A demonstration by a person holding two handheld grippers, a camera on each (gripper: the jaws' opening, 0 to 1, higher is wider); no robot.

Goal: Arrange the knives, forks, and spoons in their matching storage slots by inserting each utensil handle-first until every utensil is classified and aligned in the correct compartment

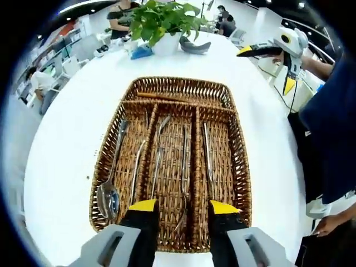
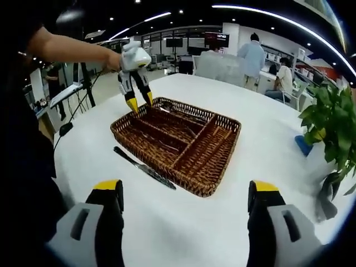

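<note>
The wicker tray (image 2: 214, 142) sat on the white counter (image 2: 261, 128), holding a spoon (image 1: 109, 189) and other utensils in its slots. One knife (image 2: 146, 168) lay on the counter just beside it. Left gripper (image 1: 179, 207) hovered over the tray, jaws spread and empty. Right gripper (image 2: 184, 194) likewise stood spread wide.

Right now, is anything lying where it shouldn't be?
Yes. A silver table knife lies on the white round table, outside the brown woven wicker cutlery tray, beside its long edge. The other utensils lie inside the tray's slots.

Potted plant (image 1: 161, 22), white table (image 1: 67, 144)
</note>
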